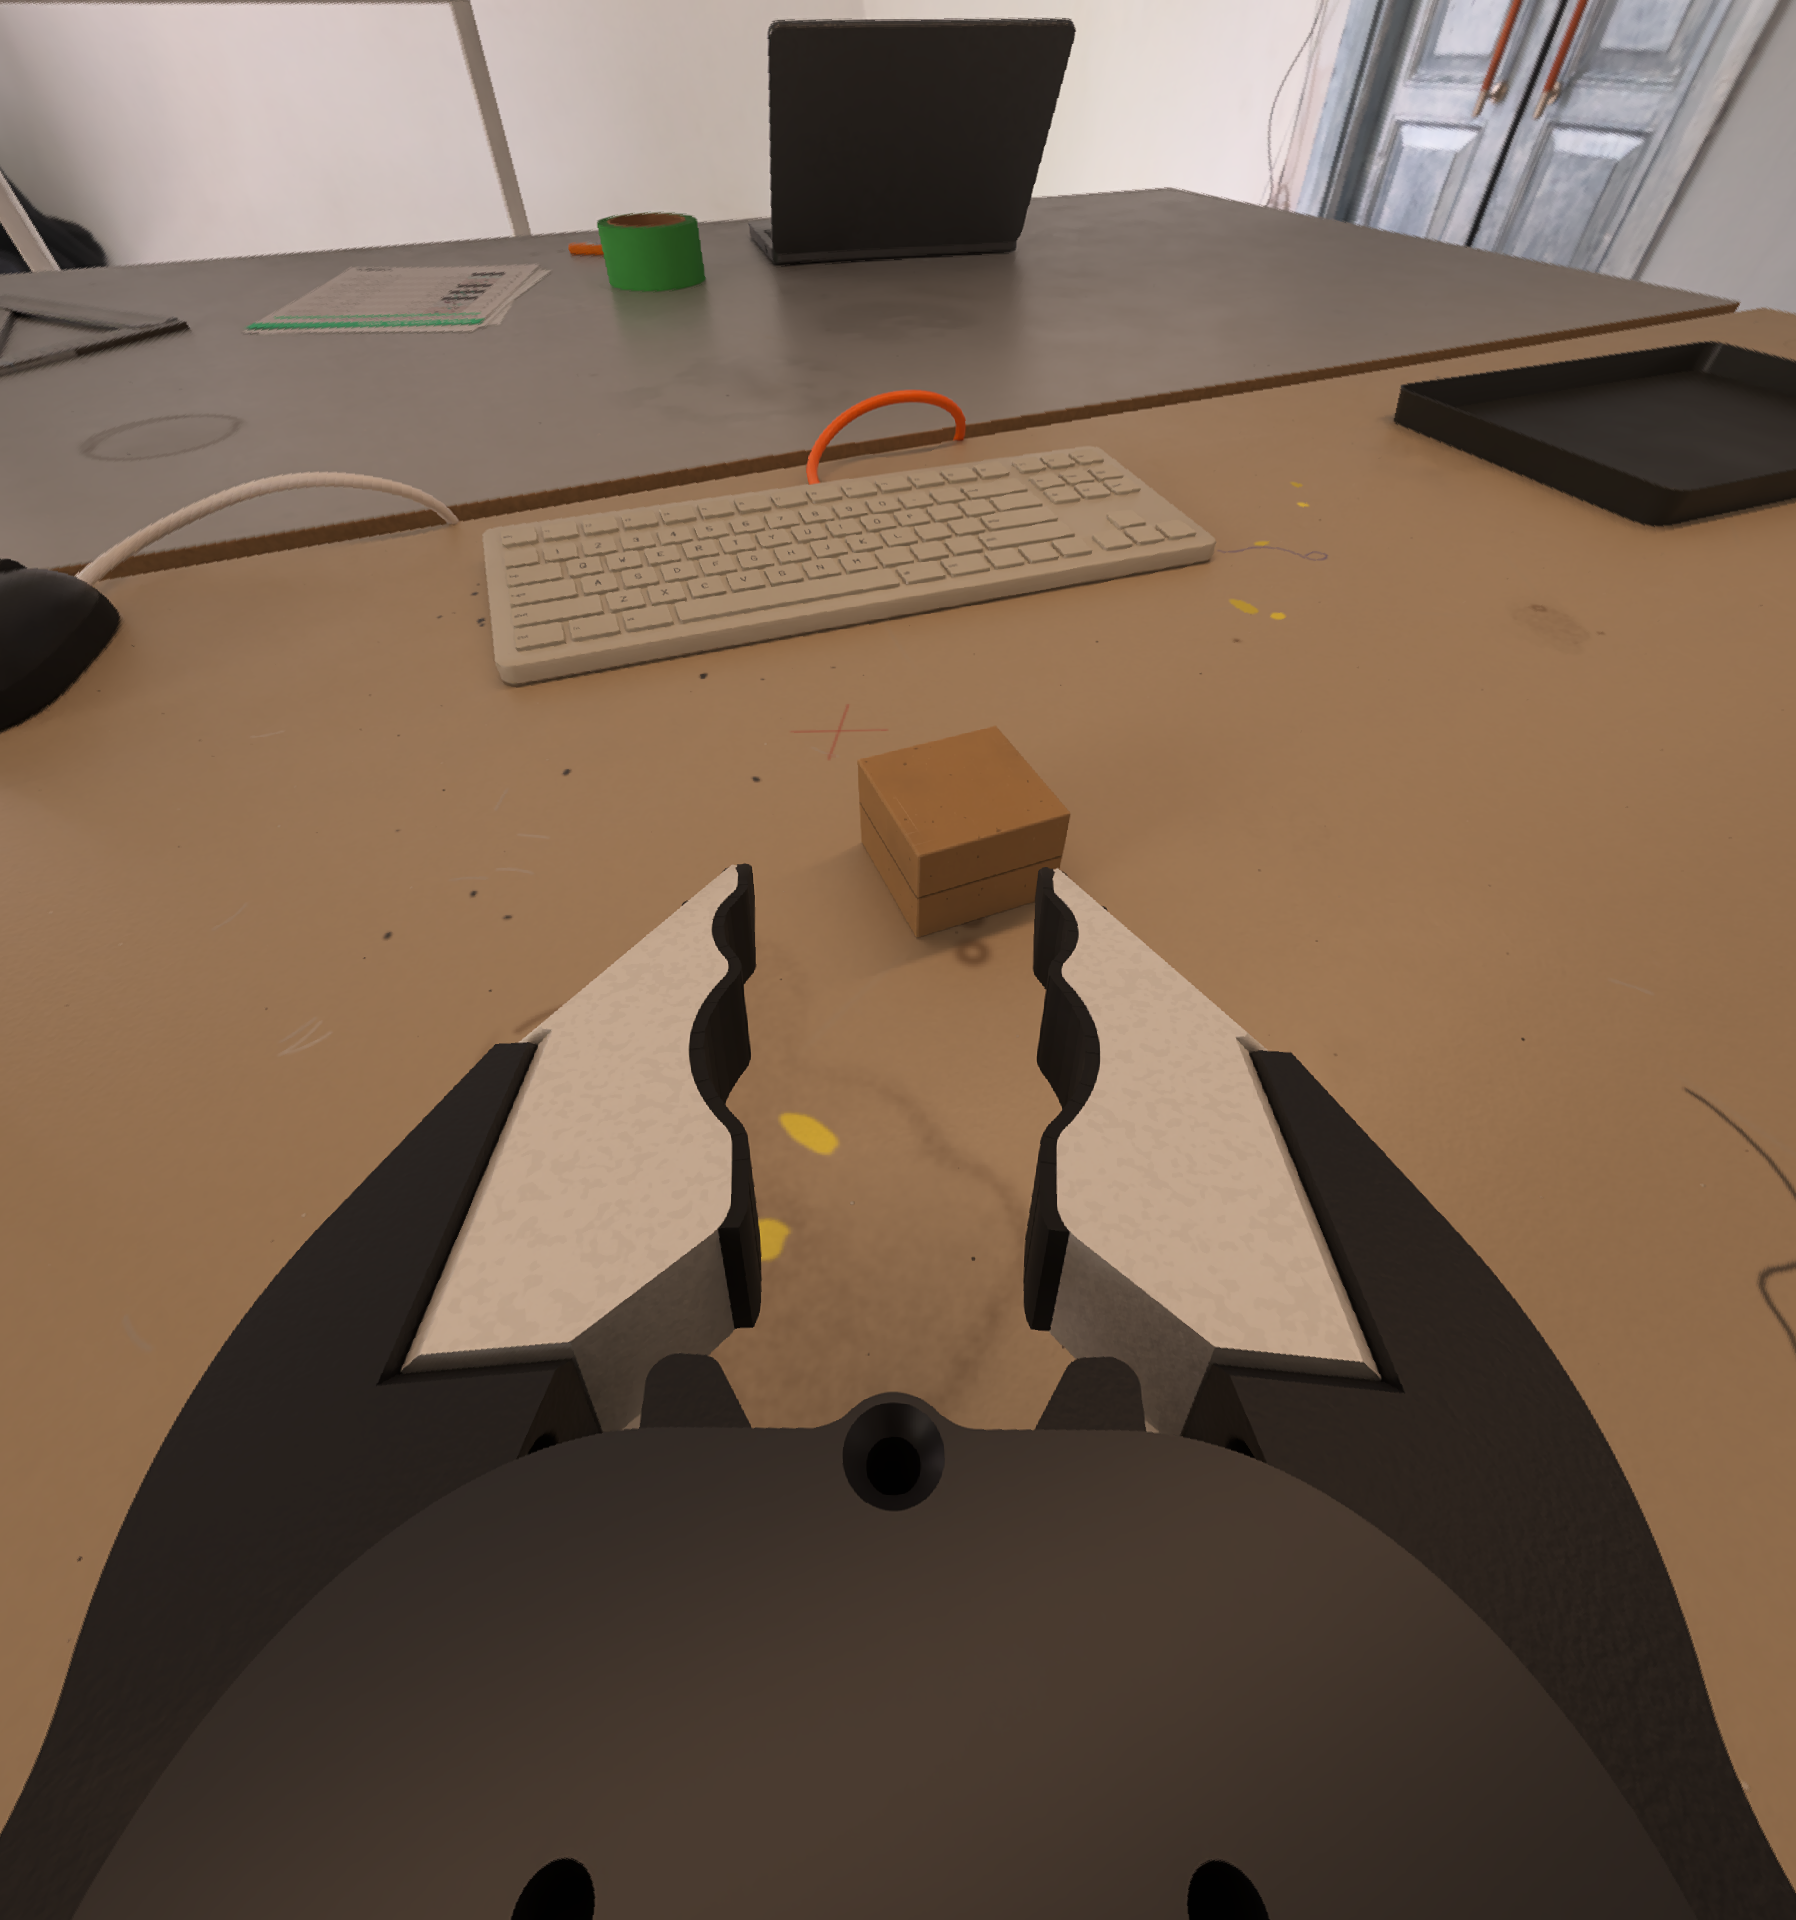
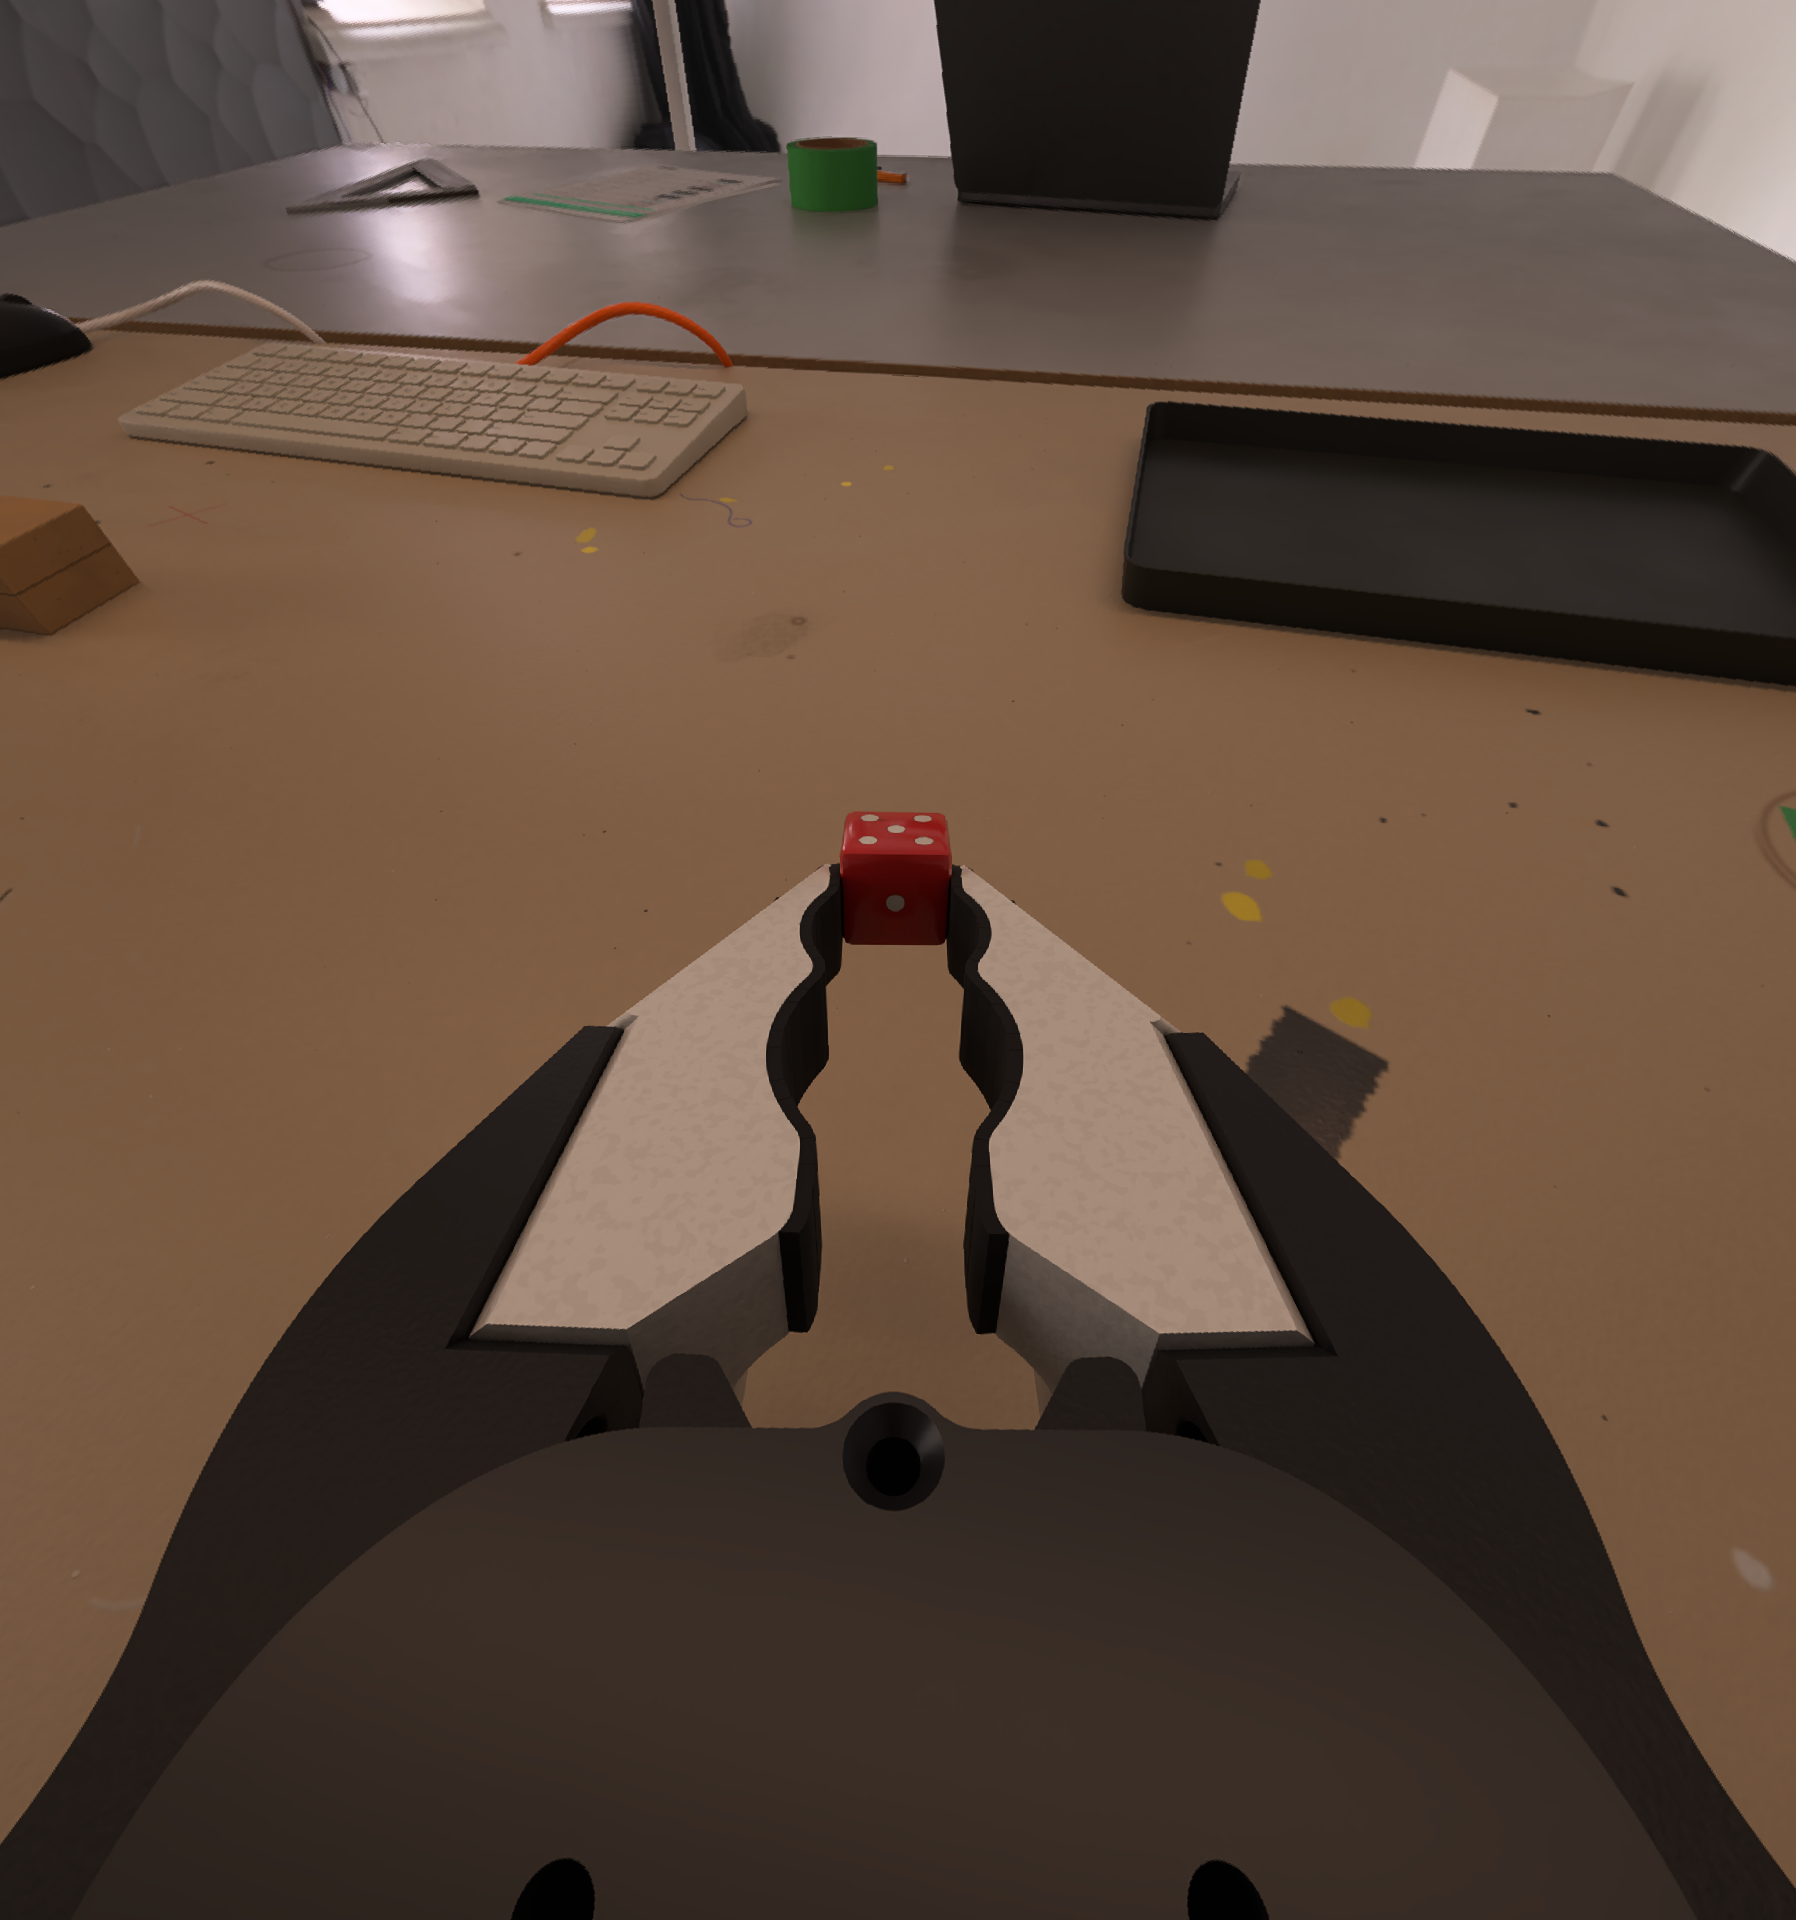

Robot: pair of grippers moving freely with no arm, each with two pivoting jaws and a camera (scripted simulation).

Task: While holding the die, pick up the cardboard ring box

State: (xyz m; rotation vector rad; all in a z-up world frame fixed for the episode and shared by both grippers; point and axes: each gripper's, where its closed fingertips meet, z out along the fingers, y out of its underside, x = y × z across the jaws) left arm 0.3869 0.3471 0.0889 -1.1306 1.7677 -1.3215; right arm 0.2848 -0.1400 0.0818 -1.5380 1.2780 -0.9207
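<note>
The right gripper (image 2: 895, 883) had its fingers drawn close on the red die (image 2: 895, 878), pinched at the very tips and seemingly clear of the table (image 2: 458, 831); holding it so far forward probably kept the die in plain sight, though so shallow a grip looked easy to lose. The left gripper (image 1: 895, 878) stood wide open with nothing between its fingers, spread enough, by my reckoning, to take the box (image 1: 961, 826); the box sat on the table just beyond the tips and a little toward the right finger, closed, turned corner-on, so the fingers would likely need squaring to its flat sides. Farther off lay the keyboard (image 1: 842, 556) and the mouse (image 1: 16, 649); the black tray (image 2: 1476, 540) sat to the right; a laptop (image 1: 909, 140) and green tape (image 1: 651, 251) stood at the back.
</note>
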